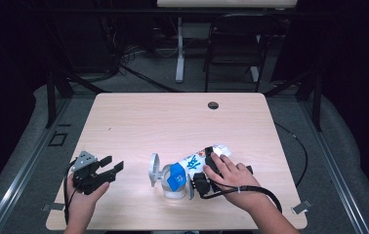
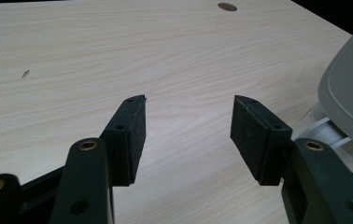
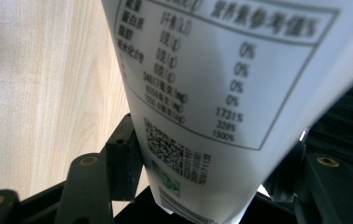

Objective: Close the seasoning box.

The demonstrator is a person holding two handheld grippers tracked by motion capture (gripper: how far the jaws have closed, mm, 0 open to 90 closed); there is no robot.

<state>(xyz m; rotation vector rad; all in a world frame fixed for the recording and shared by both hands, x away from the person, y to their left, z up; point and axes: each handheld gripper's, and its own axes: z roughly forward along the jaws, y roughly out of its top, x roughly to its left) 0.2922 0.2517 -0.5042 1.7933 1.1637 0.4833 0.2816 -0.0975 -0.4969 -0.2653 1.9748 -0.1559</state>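
Note:
A white packet with blue print and a blue end lies tilted, its lower end over a small white container whose round grey lid stands open to the left. My right gripper is shut on the packet, a hand over it. The right gripper view shows the packet with its printed nutrition table, wedged between the jaws of the right gripper. My left gripper rests open near the table's front left, holding nothing. In the left gripper view my left gripper faces bare wood, the grey lid at right.
The light wooden table has a round cable hole near its far edge and a small dark mark at left. Behind the table stand a black chair and a white desk leg. Dark floor surrounds it.

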